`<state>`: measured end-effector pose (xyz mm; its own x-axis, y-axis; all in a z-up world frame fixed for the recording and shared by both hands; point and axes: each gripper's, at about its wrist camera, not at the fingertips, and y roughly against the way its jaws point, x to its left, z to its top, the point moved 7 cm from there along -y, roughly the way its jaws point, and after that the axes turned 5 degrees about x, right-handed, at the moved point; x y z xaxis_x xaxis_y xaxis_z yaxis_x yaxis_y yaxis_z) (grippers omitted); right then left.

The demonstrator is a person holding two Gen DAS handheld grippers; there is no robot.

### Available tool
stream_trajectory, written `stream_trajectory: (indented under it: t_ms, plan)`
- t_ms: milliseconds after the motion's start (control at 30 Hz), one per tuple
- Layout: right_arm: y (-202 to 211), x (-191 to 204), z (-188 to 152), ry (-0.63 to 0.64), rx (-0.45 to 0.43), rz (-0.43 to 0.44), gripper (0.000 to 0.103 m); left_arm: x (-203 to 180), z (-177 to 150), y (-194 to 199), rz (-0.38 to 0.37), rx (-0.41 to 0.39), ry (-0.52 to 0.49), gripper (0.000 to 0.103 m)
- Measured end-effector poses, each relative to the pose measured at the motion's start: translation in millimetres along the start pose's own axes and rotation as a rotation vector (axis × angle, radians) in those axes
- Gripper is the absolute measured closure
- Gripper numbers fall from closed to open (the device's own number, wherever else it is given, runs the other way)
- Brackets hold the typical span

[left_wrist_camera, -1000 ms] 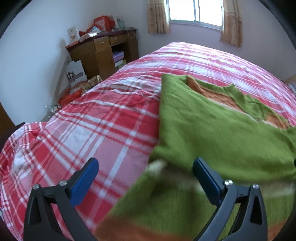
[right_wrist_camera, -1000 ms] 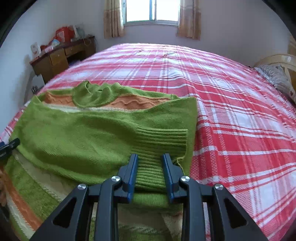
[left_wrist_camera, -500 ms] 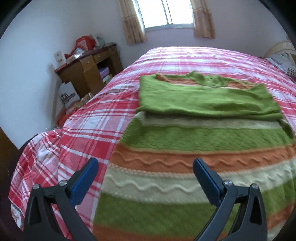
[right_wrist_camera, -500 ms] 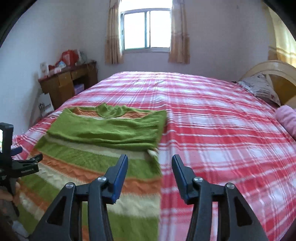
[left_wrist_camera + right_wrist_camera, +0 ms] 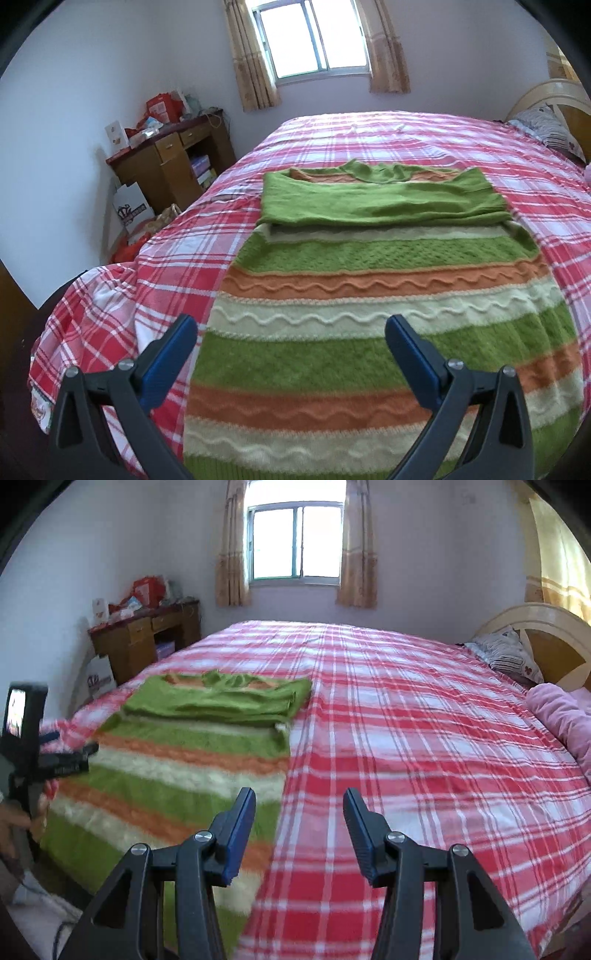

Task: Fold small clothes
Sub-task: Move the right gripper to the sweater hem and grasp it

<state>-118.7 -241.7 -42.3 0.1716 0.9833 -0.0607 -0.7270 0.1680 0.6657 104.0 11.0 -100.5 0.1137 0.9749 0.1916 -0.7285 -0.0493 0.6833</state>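
A green, orange and cream striped knit sweater (image 5: 376,302) lies flat on the red plaid bed (image 5: 480,155), its green sleeves (image 5: 376,203) folded across the chest near the collar. My left gripper (image 5: 291,343) is open and empty above the sweater's lower left part. My right gripper (image 5: 299,823) is open and empty above the sweater's right edge. The sweater also shows in the right wrist view (image 5: 177,760), with the left gripper (image 5: 55,760) at its left side.
A wooden desk (image 5: 170,166) with clutter stands by the left wall, a white bag (image 5: 131,210) below it. A window (image 5: 317,40) is at the back. A pillow (image 5: 506,657), headboard (image 5: 546,638) and pink blanket (image 5: 561,716) lie at the right.
Both grippers have pulled back and up from the sweater. The right gripper, shut on the sleeve cuff a second ago, has let go and opened wider.
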Motion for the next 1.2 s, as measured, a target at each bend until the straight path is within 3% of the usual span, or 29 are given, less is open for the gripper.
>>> stream_trajectory:
  t_ms: [233,267,333,500,633,900,1033,1200]
  plan:
    - [20.5,4.3,-31.4,0.06,0.059,0.048,0.051,-8.9,-8.0,27.2,-0.011,-0.045,-0.037,0.0]
    - [20.5,4.7,-36.7,0.05,0.068,0.067,0.039,-10.4,-8.5,29.0,-0.015,-0.045,-0.04,0.0]
    - [14.5,6.4,-48.2,-0.006,0.093,0.122,0.025,-13.9,-9.8,31.3,-0.024,-0.04,-0.043,0.0]
    - [-18.3,29.3,-78.5,-0.059,0.234,0.267,0.025,-19.5,-13.8,34.3,-0.02,-0.043,-0.059,0.0]
    - [-34.9,43.5,-102.1,-0.05,0.32,0.293,0.025,-17.5,-15.3,30.3,-0.007,-0.034,-0.063,0.0]
    - [-42.1,50.9,-114.2,-0.031,0.361,0.298,0.026,8.8,-19.6,20.2,-0.019,-0.021,0.009,0.0]
    - [-40.9,57.5,-116.1,0.001,0.386,0.324,0.041,16.0,-20.5,20.3,-0.018,-0.028,0.027,0.0]
    - [-41.8,71.4,-119.8,-0.031,0.416,0.406,0.041,7.7,-23.0,18.4,-0.015,-0.024,-0.001,0.0]
